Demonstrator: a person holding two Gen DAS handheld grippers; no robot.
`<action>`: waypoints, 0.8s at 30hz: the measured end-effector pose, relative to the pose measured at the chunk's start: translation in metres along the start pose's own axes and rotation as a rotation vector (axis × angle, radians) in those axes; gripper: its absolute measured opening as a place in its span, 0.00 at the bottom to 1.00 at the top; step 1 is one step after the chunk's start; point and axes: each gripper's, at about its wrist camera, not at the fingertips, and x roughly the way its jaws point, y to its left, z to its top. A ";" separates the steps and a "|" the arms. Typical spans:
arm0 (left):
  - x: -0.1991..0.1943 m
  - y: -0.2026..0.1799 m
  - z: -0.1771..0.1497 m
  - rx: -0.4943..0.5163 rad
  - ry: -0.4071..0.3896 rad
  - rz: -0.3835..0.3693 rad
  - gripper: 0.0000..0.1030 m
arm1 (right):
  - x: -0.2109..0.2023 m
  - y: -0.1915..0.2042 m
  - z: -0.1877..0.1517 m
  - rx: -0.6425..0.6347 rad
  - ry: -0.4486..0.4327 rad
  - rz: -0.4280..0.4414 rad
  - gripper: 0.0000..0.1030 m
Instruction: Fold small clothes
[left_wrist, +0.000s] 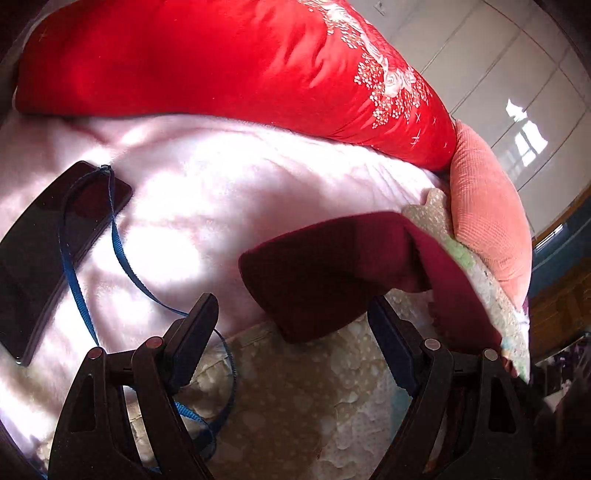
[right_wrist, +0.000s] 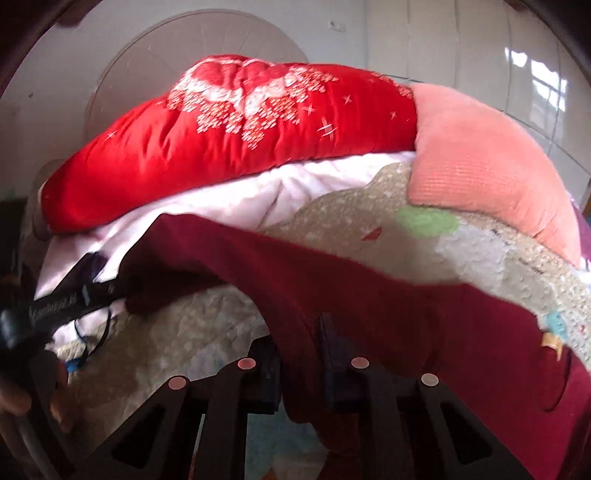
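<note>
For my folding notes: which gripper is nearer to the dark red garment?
Right. The right gripper is shut on the dark red garment; the left gripper is open, just short of its edge.

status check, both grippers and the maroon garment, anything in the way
Left hand-held gripper open, empty. Right hand-held gripper shut on maroon garment, part lifted off the bed. Phone and blue strap lie left of it.

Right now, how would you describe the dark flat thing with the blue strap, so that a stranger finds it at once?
Start at the big red quilt across the back of the bed, then come down onto the pale pink blanket. On its left part lies a black phone, flat and glossy, with a blue strap looping from its top corner. It is the only hard, shiny thing among soft fabrics.
</note>
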 end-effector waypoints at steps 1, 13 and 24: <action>-0.002 0.005 0.001 -0.024 0.001 -0.017 0.81 | 0.003 0.008 -0.013 -0.040 0.034 0.002 0.13; -0.001 0.013 0.008 -0.172 -0.020 -0.170 0.81 | -0.032 0.013 -0.058 -0.107 0.061 0.022 0.12; 0.023 -0.003 0.007 -0.122 0.018 -0.246 0.57 | -0.043 0.000 -0.074 -0.063 0.069 0.059 0.12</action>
